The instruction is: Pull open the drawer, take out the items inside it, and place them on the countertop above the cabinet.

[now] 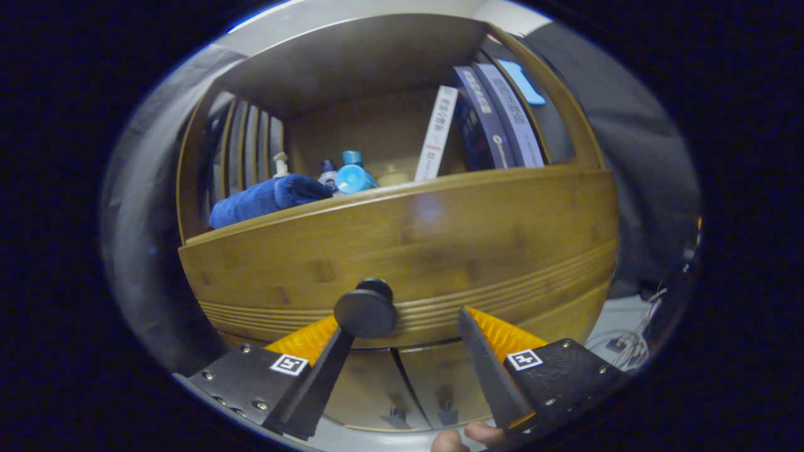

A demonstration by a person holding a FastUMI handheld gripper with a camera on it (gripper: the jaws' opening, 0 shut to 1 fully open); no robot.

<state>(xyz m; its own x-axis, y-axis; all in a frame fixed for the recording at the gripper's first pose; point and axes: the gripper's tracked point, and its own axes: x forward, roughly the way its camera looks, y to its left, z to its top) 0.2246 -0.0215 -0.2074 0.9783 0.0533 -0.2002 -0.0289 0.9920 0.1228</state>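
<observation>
Drawer knob, round and dark, on the brown bamboo drawer front, just inside the gripper's left fingertip.

Gripper fingers stand spread, the knob touching or just beside the left one and apart from the right. Beyond, the countertop carries a rolled blue towel, blue-capped bottles and upright books; two lower cabinet doors sit beneath.

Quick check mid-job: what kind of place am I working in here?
Probably a mock home storage corner in a booth: a bamboo cabinet with a knob between the open tongs, and a shelf holding a towel, bottles and books.
</observation>
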